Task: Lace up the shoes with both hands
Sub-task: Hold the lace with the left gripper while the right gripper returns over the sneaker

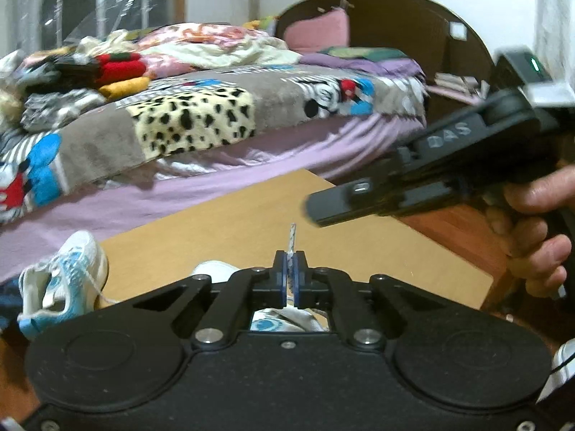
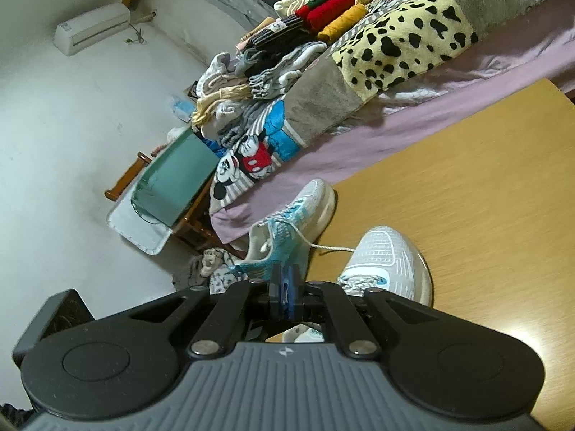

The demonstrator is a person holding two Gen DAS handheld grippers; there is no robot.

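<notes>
Fingers of left gripper [image 1: 290, 265] are pressed together on a lace tip [image 1: 291, 237], which is seen sticking up just beyond them. Right gripper [image 2: 284, 283] fingers are also closed; whether lace is pinched there can't be told. Two white/blue shoes are seen on the table [image 2: 467, 194]: one shoe [image 2: 386, 262] just right of the right fingers, a second shoe [image 2: 287, 226] beyond them w/ loose lace [image 2: 323, 246] trailing between.

surface: light wooden table [image 2: 485, 186] beside bed | on it: white-and-blue sneaker [image 2: 386, 262] near the front, toe up-table | second matching sneaker [image 2: 298, 222] at far left edge | white lace [image 2: 323, 246] trails between them
</notes>
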